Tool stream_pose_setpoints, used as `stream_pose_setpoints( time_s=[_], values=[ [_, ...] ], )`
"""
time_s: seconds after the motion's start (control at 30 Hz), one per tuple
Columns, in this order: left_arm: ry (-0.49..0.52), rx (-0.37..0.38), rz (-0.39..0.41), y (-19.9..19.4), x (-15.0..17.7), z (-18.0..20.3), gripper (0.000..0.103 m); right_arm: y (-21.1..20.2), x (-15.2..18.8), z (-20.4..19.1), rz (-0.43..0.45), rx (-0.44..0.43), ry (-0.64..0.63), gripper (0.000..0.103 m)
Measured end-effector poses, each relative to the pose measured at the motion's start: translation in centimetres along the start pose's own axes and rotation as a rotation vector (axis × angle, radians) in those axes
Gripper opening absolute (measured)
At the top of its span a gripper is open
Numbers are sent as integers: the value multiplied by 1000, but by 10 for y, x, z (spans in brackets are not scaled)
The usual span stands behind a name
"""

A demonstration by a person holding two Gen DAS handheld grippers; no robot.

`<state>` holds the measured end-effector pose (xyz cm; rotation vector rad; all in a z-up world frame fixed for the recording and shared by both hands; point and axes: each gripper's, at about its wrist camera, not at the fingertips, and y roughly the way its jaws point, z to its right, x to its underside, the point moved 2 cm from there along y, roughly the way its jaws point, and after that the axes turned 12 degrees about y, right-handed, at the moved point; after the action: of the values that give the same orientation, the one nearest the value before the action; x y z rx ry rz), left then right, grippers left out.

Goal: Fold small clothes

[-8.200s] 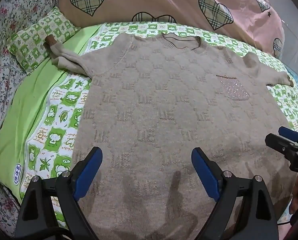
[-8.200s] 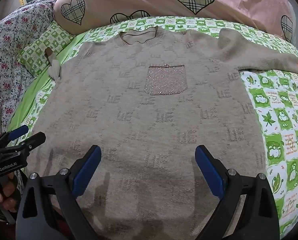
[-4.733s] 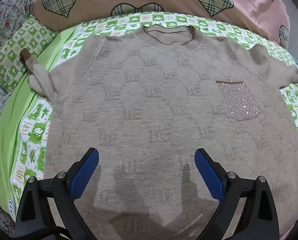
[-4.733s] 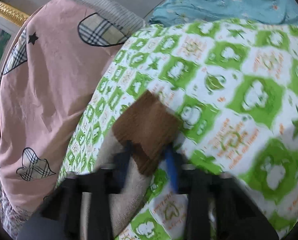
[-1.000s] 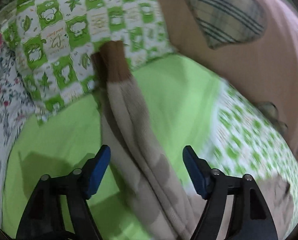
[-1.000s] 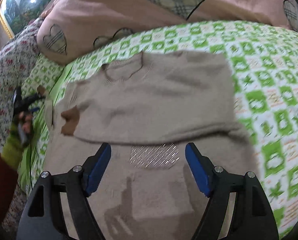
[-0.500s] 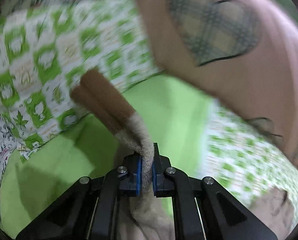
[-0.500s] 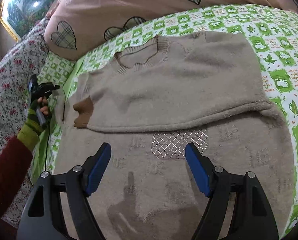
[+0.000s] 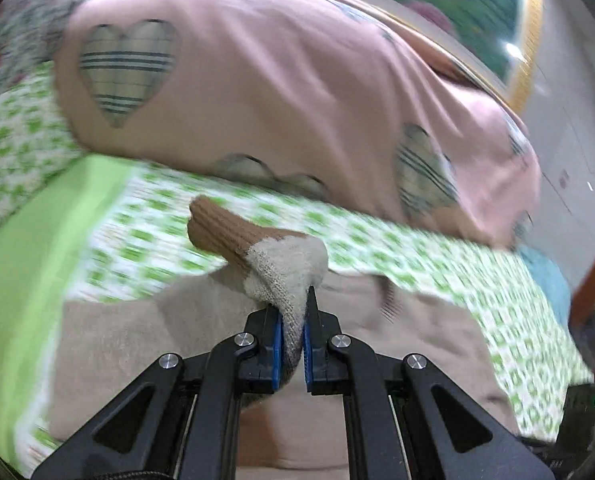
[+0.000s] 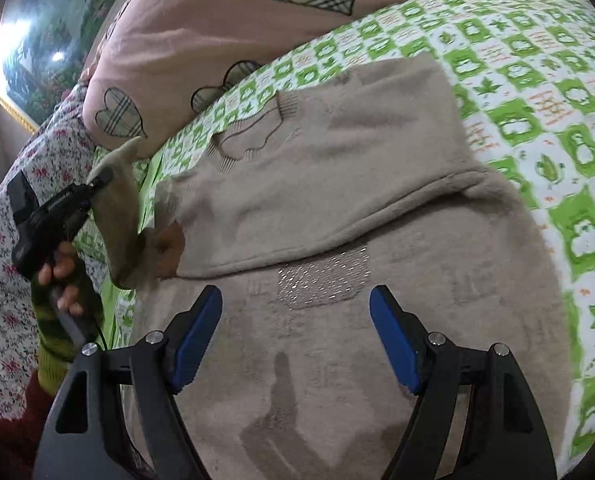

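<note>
Because the sweater [image 10: 337, 280] must become a small packet, it lies flat, front up, on the green checked sheet [image 10: 537, 92], so that each part can be turned over the body without wrinkles. While its right sleeve [image 10: 337, 184] is already laid across the chest, with the brown cuff [image 10: 169, 248] near the far edge and just above the shiny pocket [image 10: 321, 280], the left sleeve [image 9: 285, 276] is in the air. The left gripper [image 9: 293, 344] has its jaws pressed together on the knit just behind the second brown cuff [image 9: 225, 228]; I think this place is chosen because a grip near the end lets the whole sleeve follow and hang straight. In the right wrist view this sleeve rises from the side of the sweater up to the gripper, held by a hand [image 10: 57, 276] in a green sleeve. The right gripper [image 10: 297, 336] hovers over the lower body with jaws spread and nothing between them, probably waiting to press or to take the hem. The pink quilt [image 9: 297, 92] behind is apart from the sweater. The next step, as I judge, is to bring the held sleeve across the chest.
</note>
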<state>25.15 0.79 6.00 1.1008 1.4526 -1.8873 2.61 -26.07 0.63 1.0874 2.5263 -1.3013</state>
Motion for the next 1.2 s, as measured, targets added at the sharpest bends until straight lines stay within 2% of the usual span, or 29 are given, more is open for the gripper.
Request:
stream_pose_setpoints(
  time_s=[0.13, 0.23, 0.3, 0.4, 0.43, 0.47, 0.53, 0.57, 0.67, 0.77, 0.93, 1.0, 1.07, 1.17, 1.2],
  values=[
    [99, 79, -66, 31, 22, 71, 7, -12, -5, 11, 44, 5, 32, 77],
    [188, 104, -118, 53, 42, 113, 7, -18, -9, 21, 65, 54, 46, 77],
    [221, 116, -162, 67, 55, 128, 10, -22, -11, 27, 84, 61, 54, 77],
    [215, 139, -224, 80, 72, 134, 23, -29, -14, 31, 107, 68, 71, 77],
    [206, 139, -233, 79, 76, 132, 31, -30, -15, 31, 113, 71, 66, 77],
    [199, 135, -240, 76, 80, 129, 45, -31, -17, 29, 114, 67, 60, 77],
    [193, 120, -237, 59, 86, 123, 62, -30, -18, 23, 106, 61, 43, 77],
    [190, 114, -233, 52, 89, 119, 67, -28, -19, 19, 102, 66, 27, 77],
    [164, 93, -243, 24, 103, 97, 70, -17, -21, -4, 98, 78, -53, 77],
    [119, 33, -259, -4, 120, 64, 71, 2, -23, -31, 81, 138, -138, 77],
    [-20, -159, -273, -35, 138, -15, 71, 38, -26, -88, 95, 145, -304, 77],
    [-97, -229, -312, -37, 145, -49, 71, 56, -31, -107, 110, 165, -352, 76],
    [-155, -249, -333, -37, 150, -70, 71, 82, -40, -123, 110, 212, -393, 74],
    [-210, -261, -346, -35, 155, -89, 71, 119, -50, -125, 73, 295, -410, 59],
    [-211, -263, -342, -33, 154, -91, 71, 128, -52, -123, 55, 315, -412, 41]
  ],
)
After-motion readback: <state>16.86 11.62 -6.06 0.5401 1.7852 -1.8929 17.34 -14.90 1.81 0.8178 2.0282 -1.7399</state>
